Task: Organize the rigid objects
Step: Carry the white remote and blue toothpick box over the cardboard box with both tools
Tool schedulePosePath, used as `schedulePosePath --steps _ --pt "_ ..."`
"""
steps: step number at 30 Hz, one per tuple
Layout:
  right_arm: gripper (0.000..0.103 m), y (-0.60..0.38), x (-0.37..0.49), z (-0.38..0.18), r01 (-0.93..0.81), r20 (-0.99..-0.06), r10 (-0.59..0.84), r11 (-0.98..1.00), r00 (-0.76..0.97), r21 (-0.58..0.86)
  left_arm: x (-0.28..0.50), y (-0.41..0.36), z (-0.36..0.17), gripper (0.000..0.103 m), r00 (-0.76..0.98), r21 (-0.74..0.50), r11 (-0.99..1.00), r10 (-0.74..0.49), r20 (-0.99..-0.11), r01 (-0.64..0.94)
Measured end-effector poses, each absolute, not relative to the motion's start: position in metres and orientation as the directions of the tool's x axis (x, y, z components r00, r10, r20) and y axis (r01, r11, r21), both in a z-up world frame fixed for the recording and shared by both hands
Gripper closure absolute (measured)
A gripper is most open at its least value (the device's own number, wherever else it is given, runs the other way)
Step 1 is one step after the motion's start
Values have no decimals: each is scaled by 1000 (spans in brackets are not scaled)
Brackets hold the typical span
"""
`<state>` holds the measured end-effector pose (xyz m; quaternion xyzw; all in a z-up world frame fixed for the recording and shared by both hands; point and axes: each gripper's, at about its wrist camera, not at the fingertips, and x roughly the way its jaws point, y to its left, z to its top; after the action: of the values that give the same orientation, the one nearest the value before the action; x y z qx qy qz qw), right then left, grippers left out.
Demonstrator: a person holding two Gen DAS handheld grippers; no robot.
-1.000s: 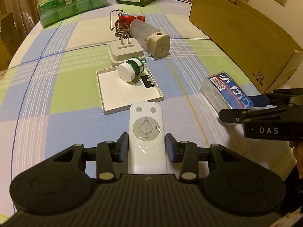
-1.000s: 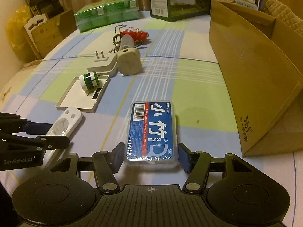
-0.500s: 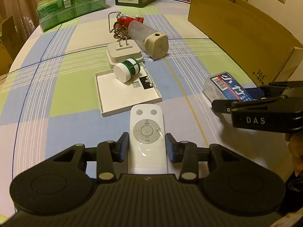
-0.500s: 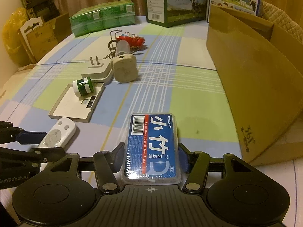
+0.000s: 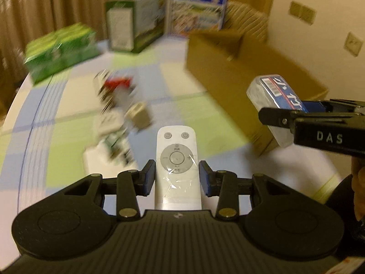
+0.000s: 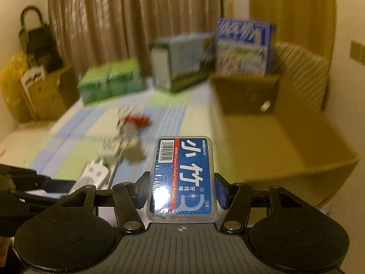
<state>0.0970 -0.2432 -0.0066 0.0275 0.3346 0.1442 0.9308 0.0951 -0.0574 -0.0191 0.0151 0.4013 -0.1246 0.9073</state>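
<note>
Checked blue-green cloth on desk (image 5: 75,132), blurred under raised tools. Nearest, at 6 o'clock: left hand-held gripper (image 5: 177,177) clamped on white remote (image 5: 177,159), lifted clear of the cloth. At 3 o'clock: right hand-held gripper (image 6: 181,189) pinching blue floss-pick box (image 6: 183,175), also aloft. Farther, 11 o'clock: smeared clutter with red piece (image 5: 118,83). At 1 o'clock: open cardboard box (image 6: 285,141). Beyond, 12 o'clock: green packs (image 5: 59,51), cartons, curtain.
</note>
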Motion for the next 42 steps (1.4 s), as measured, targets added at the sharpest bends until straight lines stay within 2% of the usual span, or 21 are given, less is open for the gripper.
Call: schedulePosePath --steps 7,13,19,31,42 --pt "49 -330 137 24 -132 -587 172 985 791 111 131 -143 31 68 683 -73 924 -329 -652 375" --pt "49 -386 170 13 -69 -619 148 986 771 151 172 -200 34 68 659 -101 900 -383 -647 424" --pt "49 -412 178 -1 -51 -639 155 983 754 178 195 -226 21 68 640 -108 893 -393 -660 437" --pt "49 -422 190 -19 -23 -658 169 974 734 225 213 -228 10 66 665 -102 906 -374 -647 410" --pt "49 -417 192 -24 -29 -661 178 973 730 230 195 -178 25 66 705 -139 937 -334 -625 321"
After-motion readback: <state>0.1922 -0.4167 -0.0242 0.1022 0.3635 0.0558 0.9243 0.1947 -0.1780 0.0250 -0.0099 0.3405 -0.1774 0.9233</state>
